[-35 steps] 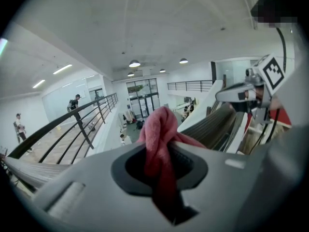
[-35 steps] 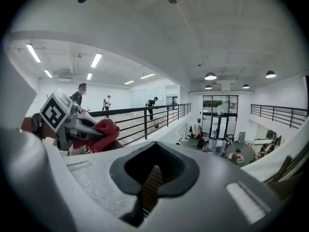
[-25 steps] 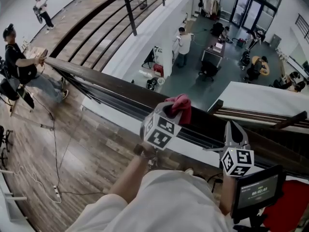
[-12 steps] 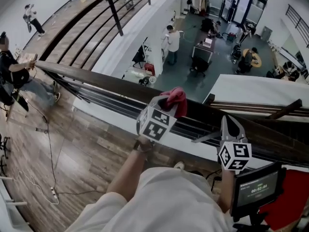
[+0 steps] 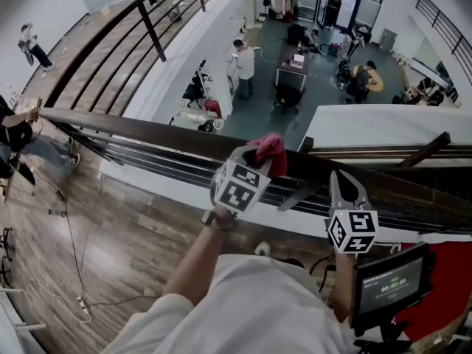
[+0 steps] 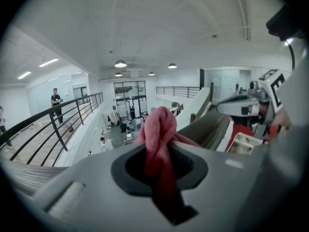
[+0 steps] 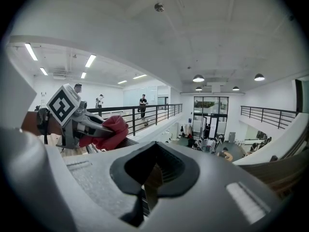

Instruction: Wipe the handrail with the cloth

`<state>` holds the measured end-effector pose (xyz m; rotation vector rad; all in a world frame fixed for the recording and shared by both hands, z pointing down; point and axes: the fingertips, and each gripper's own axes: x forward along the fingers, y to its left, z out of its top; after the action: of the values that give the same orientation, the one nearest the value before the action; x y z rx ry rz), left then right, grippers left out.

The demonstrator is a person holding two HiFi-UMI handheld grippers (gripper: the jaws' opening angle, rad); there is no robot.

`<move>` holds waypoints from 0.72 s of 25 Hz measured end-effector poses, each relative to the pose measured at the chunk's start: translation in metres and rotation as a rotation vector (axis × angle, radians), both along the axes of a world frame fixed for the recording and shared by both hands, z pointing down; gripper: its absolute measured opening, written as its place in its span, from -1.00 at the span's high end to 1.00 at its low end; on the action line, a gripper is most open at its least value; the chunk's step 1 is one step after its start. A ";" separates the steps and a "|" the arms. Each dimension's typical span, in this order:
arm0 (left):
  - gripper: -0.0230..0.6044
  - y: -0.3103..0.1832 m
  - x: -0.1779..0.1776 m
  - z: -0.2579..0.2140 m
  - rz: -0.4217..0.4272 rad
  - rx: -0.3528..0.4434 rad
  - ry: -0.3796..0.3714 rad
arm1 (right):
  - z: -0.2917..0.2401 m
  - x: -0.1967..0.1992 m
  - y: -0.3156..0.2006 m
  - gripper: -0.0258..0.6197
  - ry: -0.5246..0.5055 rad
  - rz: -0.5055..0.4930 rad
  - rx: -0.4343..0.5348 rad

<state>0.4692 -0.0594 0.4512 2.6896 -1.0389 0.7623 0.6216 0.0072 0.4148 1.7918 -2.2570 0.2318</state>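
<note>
The dark wooden handrail (image 5: pixel 147 127) runs across the head view from the left edge to the right. My left gripper (image 5: pixel 258 161) is shut on a red cloth (image 5: pixel 271 152) and holds it over the top of the rail near the middle; whether the cloth touches the rail I cannot tell. In the left gripper view the cloth (image 6: pixel 159 134) bunches up between the jaws. My right gripper (image 5: pixel 344 183) hangs to the right, just in front of the rail, jaws together and empty. The right gripper view shows the left gripper (image 7: pixel 91 124) and the cloth (image 7: pixel 112 129) at its left.
Thin metal bars (image 5: pixel 169 161) run beneath the rail, with a drop to a lower floor (image 5: pixel 295 57) holding desks and people. A second railing (image 5: pixel 147 21) runs up the upper left. A small screen (image 5: pixel 391 286) stands at lower right. A cable (image 5: pixel 74 257) lies on the wooden floor.
The head view has swung, so the rail sits higher and flatter. The left gripper, still shut on the cloth, is a little nearer the rail junction on the right. The right gripper keeps its place beside it.
</note>
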 end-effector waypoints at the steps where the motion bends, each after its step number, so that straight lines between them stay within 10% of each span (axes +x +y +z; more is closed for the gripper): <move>1: 0.69 0.001 0.006 0.000 0.012 -0.010 0.003 | 0.000 0.003 0.003 0.91 -0.001 0.006 -0.001; 18: 0.69 0.047 0.073 0.008 0.260 -0.077 0.008 | -0.016 0.011 0.054 0.91 -0.033 0.137 0.035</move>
<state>0.5421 -0.0122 0.4590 2.7899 -0.6503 0.8138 0.6322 0.0610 0.3983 1.9772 -2.1755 0.2505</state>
